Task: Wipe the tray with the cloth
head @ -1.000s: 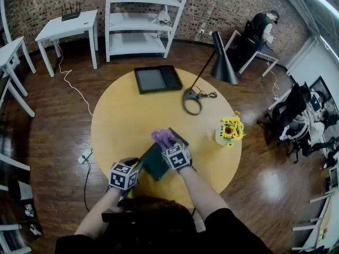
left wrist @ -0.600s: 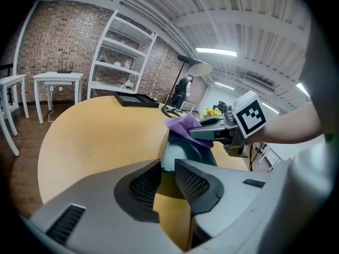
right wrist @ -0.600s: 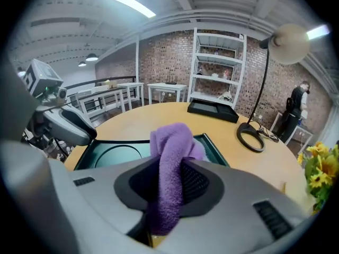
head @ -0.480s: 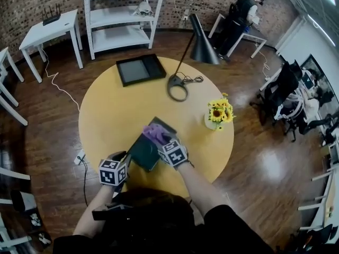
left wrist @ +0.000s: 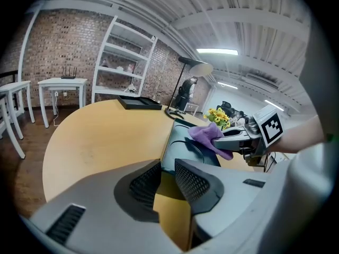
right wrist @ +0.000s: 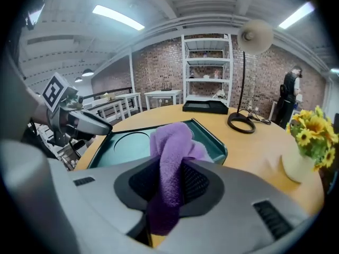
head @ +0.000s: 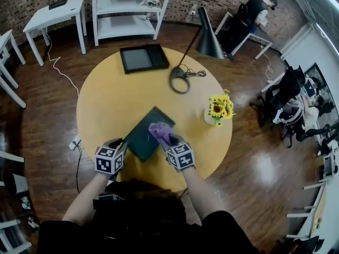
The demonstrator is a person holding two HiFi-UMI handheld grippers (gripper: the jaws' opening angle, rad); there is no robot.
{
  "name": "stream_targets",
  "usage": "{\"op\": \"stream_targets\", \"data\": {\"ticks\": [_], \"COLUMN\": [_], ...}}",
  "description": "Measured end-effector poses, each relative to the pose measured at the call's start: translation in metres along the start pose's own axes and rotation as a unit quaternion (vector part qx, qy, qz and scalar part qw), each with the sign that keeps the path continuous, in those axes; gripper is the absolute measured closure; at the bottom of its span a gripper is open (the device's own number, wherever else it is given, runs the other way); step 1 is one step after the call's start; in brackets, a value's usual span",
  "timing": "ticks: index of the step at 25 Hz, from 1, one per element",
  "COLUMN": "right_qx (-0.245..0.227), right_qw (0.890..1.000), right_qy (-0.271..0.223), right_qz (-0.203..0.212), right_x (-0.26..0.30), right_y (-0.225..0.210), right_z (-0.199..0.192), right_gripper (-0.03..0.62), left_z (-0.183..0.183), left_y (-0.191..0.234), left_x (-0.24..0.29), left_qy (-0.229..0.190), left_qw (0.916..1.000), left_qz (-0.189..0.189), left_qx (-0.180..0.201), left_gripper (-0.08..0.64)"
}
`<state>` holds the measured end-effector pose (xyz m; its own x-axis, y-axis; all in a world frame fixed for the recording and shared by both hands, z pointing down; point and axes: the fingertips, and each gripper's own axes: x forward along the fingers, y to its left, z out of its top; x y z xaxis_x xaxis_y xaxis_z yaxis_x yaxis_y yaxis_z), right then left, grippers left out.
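Purple fleecy cloth (head: 160, 132) sits bunched into a soft lump in the right hand-held gripper (head: 168, 140), whose jaws are clenched on it. One fold pokes out ahead of the tips and a tail hangs back between the pads. The lump lies over the right-hand part of the dark teal rectangular plastic tray (head: 140, 134), close to its raised rim. Whether it presses on the floor of the tray I cannot tell.

That tray lies skewed, corner towards the person, on the near half of the round yellow wooden tabletop (head: 111, 99). It has a shallow moulded circle in its floor and holds only the cloth. The left hand-held gripper (head: 123, 142) has its jaws drawn narrow on the tray's near-left corner, grasping the rim there.

Further off on the tabletop, well apart from the tray:
- A black rectangular frame with a grey panel (head: 143, 58) lies at the far edge.
- The black ring base of a lamp (head: 179, 81) stands beside it, with a thin stem leaning up to a black cone shade (head: 210, 36).
- A white vase of yellow sunflowers (head: 219, 110) stands to the right.

Beyond the tabletop a white shelving unit (head: 130, 4) and a small white side table (head: 55, 12) stand by the brick wall, and a person (head: 254, 17) sits at a far desk.
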<state>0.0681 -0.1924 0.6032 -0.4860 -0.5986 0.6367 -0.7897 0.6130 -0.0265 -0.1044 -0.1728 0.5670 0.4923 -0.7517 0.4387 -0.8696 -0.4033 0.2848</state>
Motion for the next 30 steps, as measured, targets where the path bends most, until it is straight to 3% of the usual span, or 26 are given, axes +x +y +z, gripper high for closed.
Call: {"op": "stream_targets", "data": {"ticks": [3,5,7,10,11,14,18,20,25,30], "right_qx": [0.034,0.032,-0.002,-0.040,-0.052,-0.098,-0.150,-0.137,-0.140,-0.111], "right_qw": [0.999,0.999,1.000,0.998,0.997,0.994,0.987,0.989,0.988,0.993], "right_qy": [0.002,0.017,0.017,-0.012,-0.020,-0.010,0.060,0.050,0.040,0.022], "right_qz": [0.010,0.016,0.023,0.047,0.053,0.055,0.018,0.012,0.043,0.045], "right_x": [-0.005,-0.005,-0.005,0.004,0.012,0.044,0.082,0.080,0.053,0.030], "right_y": [-0.005,-0.004,0.003,0.027,0.037,0.066,0.073,0.068,0.085,0.084], "right_z": [-0.008,-0.006,0.011,0.056,0.072,0.098,0.072,0.060,0.043,0.020], "right_gripper": [0.497,0.497,0.497,0.497,0.497,0.497,0.495,0.497,0.499,0.499], "left_z": [0.000,-0.001,-0.001,-0.002,-0.002,-0.002,0.000,0.001,-0.002,-0.009], "left_y": [0.000,0.002,0.004,0.007,0.009,0.012,0.023,0.026,0.031,0.019], "left_x": [0.001,0.001,0.000,-0.008,-0.011,-0.019,-0.027,-0.033,-0.040,-0.032], "left_qy": [-0.001,-0.004,-0.016,-0.049,-0.055,-0.059,-0.069,-0.072,-0.072,-0.055], "left_qw": [0.9999,0.9999,0.9993,0.9941,0.9921,0.9895,0.9866,0.9858,0.9849,0.9880], "left_qz": [0.001,0.002,-0.009,-0.042,-0.048,-0.054,-0.049,-0.049,-0.047,-0.053], "left_qx": [-0.011,-0.016,-0.031,-0.088,-0.102,-0.120,-0.140,-0.143,-0.150,-0.135], "left_gripper": [0.482,0.482,0.482,0.475,0.444,0.434,0.434,0.434,0.434,0.434]}}
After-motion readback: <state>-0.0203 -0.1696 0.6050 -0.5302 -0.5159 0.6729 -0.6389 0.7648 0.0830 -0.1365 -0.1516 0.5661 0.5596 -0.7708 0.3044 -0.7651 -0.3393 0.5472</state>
